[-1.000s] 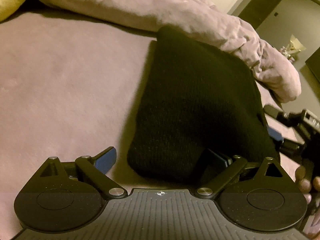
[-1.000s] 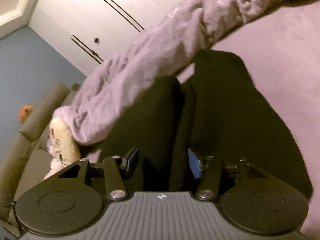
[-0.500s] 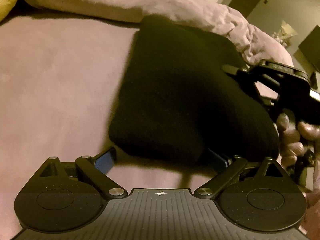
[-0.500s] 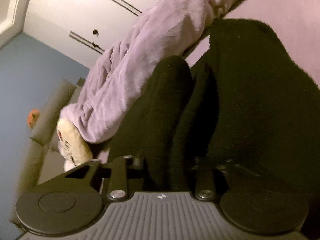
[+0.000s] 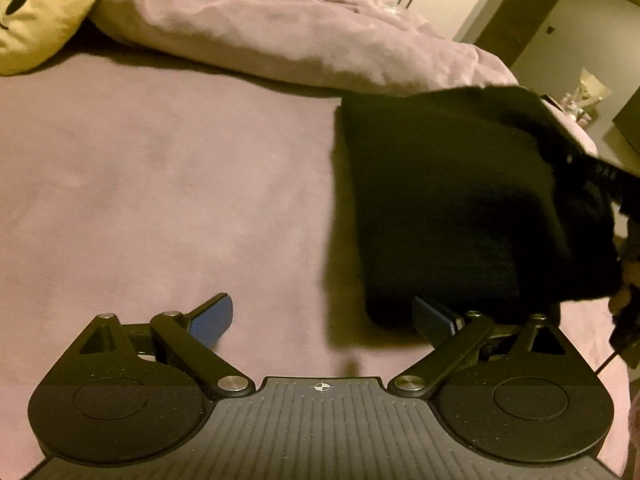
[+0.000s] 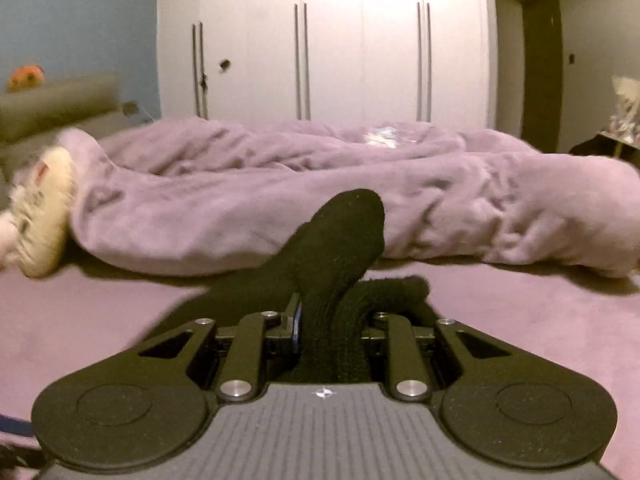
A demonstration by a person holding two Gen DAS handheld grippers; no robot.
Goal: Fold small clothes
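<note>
A folded black knit garment (image 5: 452, 200) is held up off the mauve bed sheet (image 5: 160, 200), at the right of the left wrist view. My left gripper (image 5: 320, 320) is open and empty; the garment's lower corner hangs just over its right finger (image 5: 432, 320). My right gripper (image 6: 330, 320) is shut on the black knit garment (image 6: 340, 248), which bulges up between its jaws. The right gripper's body (image 5: 600, 176) shows at the garment's right edge in the left wrist view.
A rumpled mauve duvet (image 6: 320, 184) lies across the back of the bed. A yellow cushion (image 5: 36, 12) sits at the far left, a cream plush toy (image 6: 40, 208) beside the duvet. White wardrobe doors (image 6: 320, 40) stand behind the bed.
My right gripper closed on the garment and lifted it off the sheet, swinging level. The garment moved right and up, away from the left gripper, which stayed open.
</note>
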